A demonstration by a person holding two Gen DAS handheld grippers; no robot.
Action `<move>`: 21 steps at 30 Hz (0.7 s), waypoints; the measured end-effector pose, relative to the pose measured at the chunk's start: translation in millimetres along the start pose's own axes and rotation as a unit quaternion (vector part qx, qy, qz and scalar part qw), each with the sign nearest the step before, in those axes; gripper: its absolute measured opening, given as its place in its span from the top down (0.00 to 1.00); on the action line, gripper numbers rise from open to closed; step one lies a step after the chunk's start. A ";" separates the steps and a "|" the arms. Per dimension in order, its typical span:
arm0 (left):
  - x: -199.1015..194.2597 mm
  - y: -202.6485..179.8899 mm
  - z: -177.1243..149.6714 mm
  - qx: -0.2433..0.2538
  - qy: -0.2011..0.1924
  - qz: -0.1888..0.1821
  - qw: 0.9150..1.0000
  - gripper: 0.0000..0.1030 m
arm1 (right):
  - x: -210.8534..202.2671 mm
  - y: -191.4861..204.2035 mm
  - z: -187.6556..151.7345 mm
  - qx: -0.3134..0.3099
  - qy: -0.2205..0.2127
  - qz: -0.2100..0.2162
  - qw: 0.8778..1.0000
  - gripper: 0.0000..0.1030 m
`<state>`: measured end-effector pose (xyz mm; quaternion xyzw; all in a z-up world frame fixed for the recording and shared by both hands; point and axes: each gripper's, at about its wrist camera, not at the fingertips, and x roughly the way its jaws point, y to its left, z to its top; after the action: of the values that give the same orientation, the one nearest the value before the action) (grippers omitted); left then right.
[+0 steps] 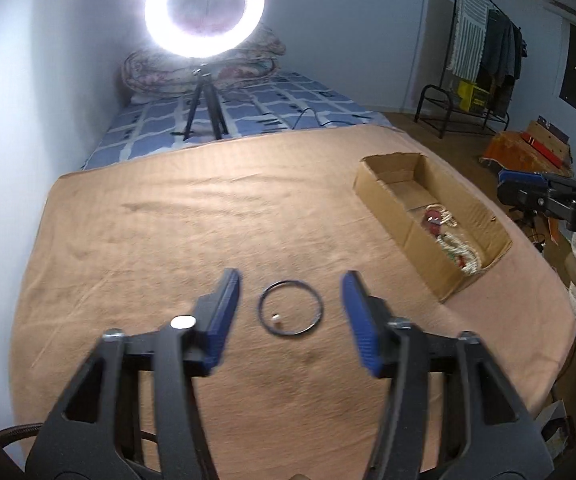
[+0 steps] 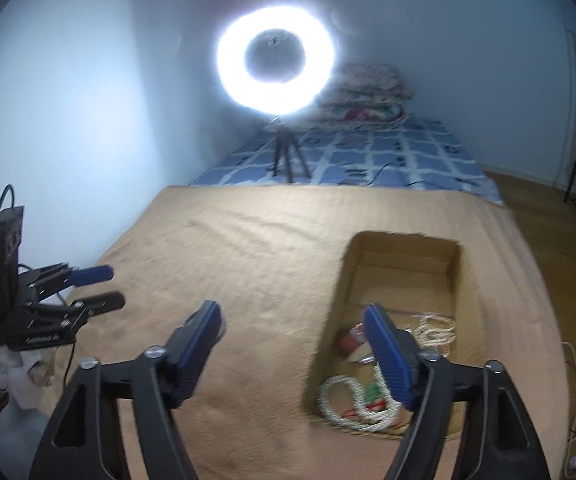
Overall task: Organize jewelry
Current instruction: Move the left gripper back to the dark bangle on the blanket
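Holding the left gripper (image 1: pixel 291 296) low over the tan blanket (image 1: pixel 168 248), you have its two blue ribbed pads spread wide with nothing between them. A thin dark necklace loop (image 1: pixel 291 307) lies flat on the blanket just beyond the fingertips, centred in the gap and touching neither pad; a small pale bead or tag (image 1: pixel 276 319) sits inside the loop near its lower left edge. The fingers (image 1: pixel 224 316) are black plastic arms with bolted joints, angled forward and slightly downward.

Your right gripper (image 2: pixel 294 330) is likewise spread wide and empty. Its left pad hangs over bare blanket, while its right pad (image 2: pixel 384 356) overlaps the near end of the cardboard box (image 2: pixel 404 248). Whether that pad touches the box contents cannot be told from this view.

The box is an open, shallow, rectangular corrugated tray resting on the right side of the blanket. Its near end holds coiled cream bead strands (image 2: pixel 352 404) and red pieces (image 2: pixel 354 338), loosely tangled. The far end shows bare cardboard.

The blanket is a soft, lightly wrinkled fabric laid over a bed. Beyond it lies a blue-and-white checked sheet (image 1: pixel 280 100), on which a lit ring light (image 1: pixel 205 7) stands on a black tripod (image 1: pixel 204 112).
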<state>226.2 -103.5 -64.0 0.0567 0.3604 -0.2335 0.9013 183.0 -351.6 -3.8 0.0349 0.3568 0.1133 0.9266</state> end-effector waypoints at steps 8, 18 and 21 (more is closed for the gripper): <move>15.0 44.3 -19.5 -0.037 0.029 -0.028 0.999 0.75 | 37.9 27.0 -15.2 0.022 0.051 0.052 0.997 0.58; 68.8 34.9 -35.7 -0.016 0.083 -0.056 0.995 0.75 | 105.1 60.6 -43.3 0.041 0.110 0.070 0.991 0.70; 84.9 25.6 -39.1 -0.001 0.095 -0.061 0.994 0.75 | 120.6 64.1 -47.8 0.040 0.118 0.065 0.990 0.71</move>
<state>267.2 -102.6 -151.7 0.0561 0.4469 -0.2811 0.8474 226.0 -261.8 -108.9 0.0811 0.4648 0.1621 0.8666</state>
